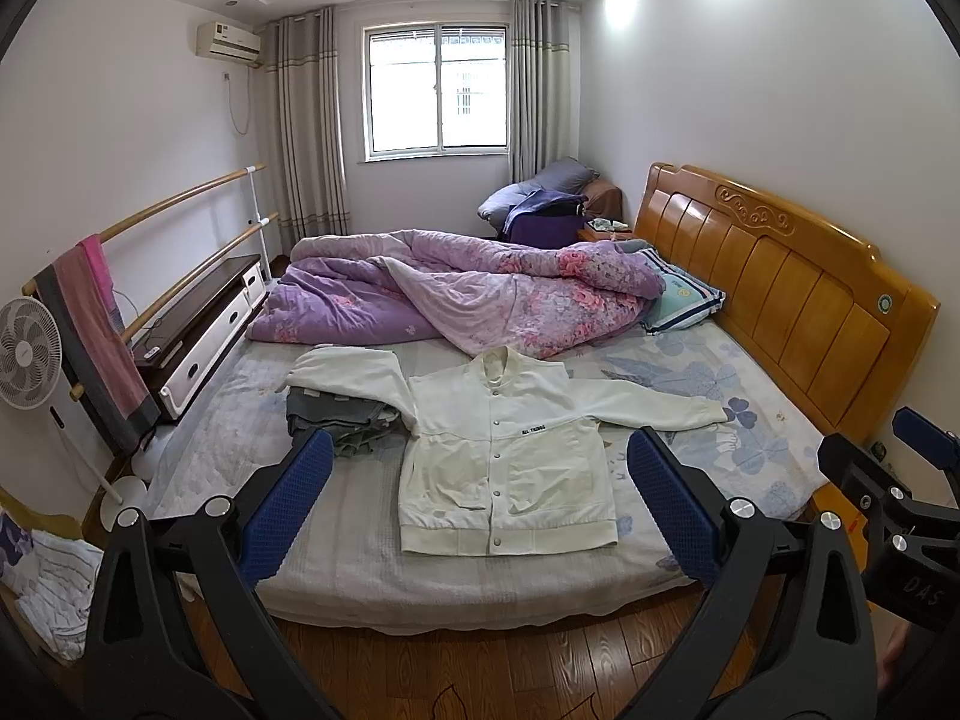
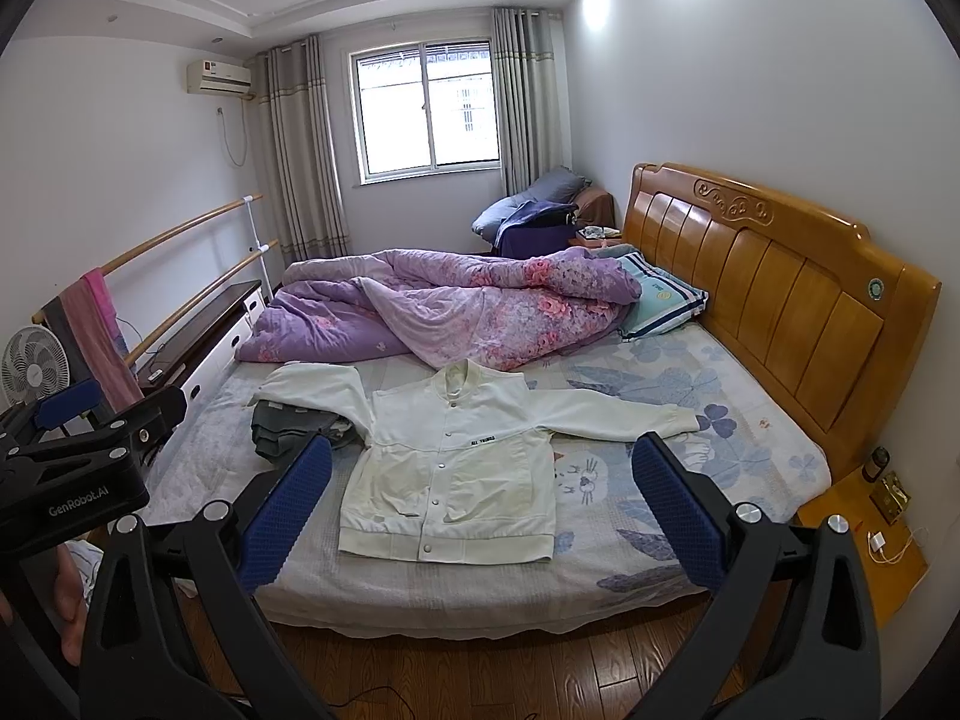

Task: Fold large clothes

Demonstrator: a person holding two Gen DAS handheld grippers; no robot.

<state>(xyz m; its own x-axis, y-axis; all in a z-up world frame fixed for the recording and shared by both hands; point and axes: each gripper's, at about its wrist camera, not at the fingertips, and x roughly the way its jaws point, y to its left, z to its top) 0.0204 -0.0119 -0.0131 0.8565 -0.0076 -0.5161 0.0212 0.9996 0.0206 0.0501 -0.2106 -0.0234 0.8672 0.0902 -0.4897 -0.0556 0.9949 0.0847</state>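
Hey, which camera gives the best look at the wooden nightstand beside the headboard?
The right wrist view: the nightstand top shows whole, with small items on it. In the left wrist view, the right gripper hides nearly all of it.

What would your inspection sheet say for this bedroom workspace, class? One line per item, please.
Surface: bed, patterned sheet, floor-side half usable.
Job's things: white jacket lies flat, snapped shut, sleeves spread; one sleeve rests on the folded grey clothes.
Clutter: purple quilt and pillow bunched behind.
Grippers: left gripper and right gripper open, off the bed.
Cables: white charger cable on nightstand.
Surroundings: fan, headboard, window.
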